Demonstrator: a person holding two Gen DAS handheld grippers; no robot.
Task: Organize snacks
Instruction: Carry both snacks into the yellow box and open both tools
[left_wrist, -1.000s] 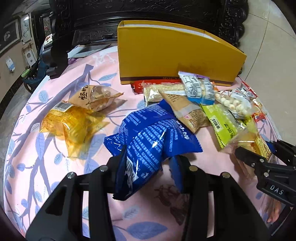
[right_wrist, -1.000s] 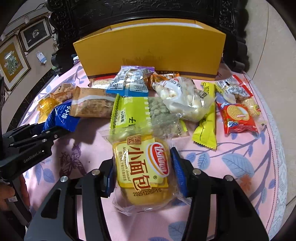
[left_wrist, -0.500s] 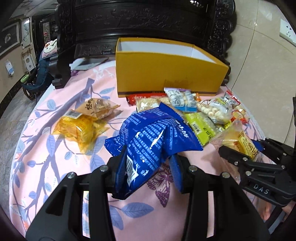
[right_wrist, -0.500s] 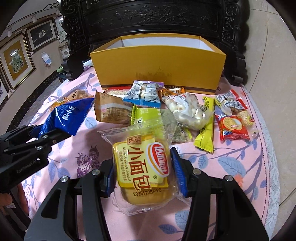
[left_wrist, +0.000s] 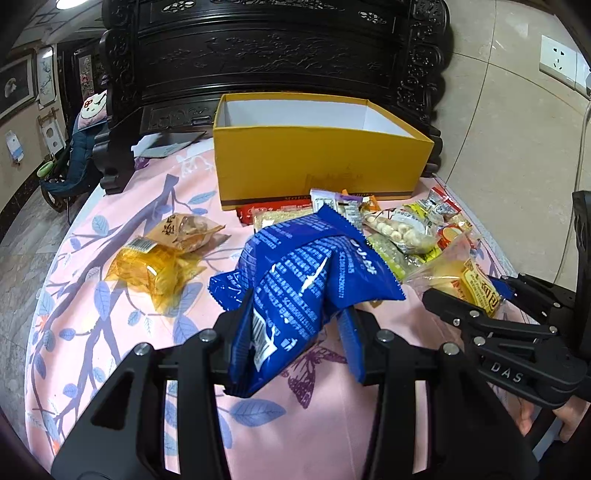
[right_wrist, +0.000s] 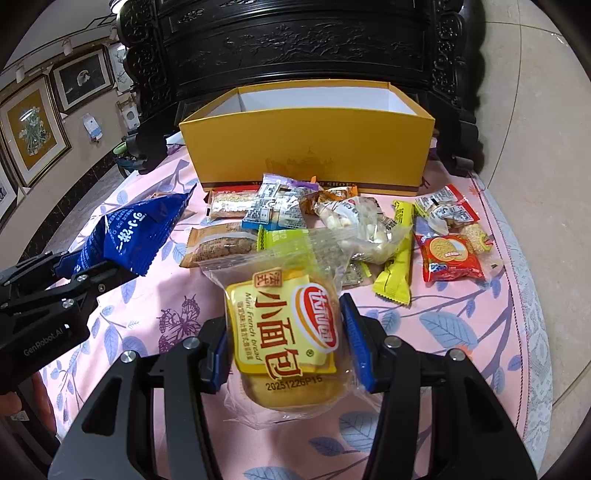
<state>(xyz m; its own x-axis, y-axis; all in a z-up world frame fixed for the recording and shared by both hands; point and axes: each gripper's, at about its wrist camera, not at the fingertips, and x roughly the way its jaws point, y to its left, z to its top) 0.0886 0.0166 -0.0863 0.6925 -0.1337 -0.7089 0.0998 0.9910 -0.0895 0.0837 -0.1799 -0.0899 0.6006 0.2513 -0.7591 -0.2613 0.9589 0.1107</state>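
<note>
While the left tool (left_wrist: 295, 325) grips a blue snack bag (left_wrist: 303, 273), the right tool (right_wrist: 282, 339) clamps a mini bread pack (right_wrist: 284, 332) above the worktop (right_wrist: 461, 332).

Left gripper (left_wrist: 295, 325): jaws closed on blue snack bag (left_wrist: 303, 280), held raised, fingers pointing forward. Right gripper (right_wrist: 282, 343): jaws closed on mini bread packet (right_wrist: 286, 332), also raised, level with the left one and beside it. A bare hand (left_wrist: 546, 424) shows behind the right gripper's body.
</note>
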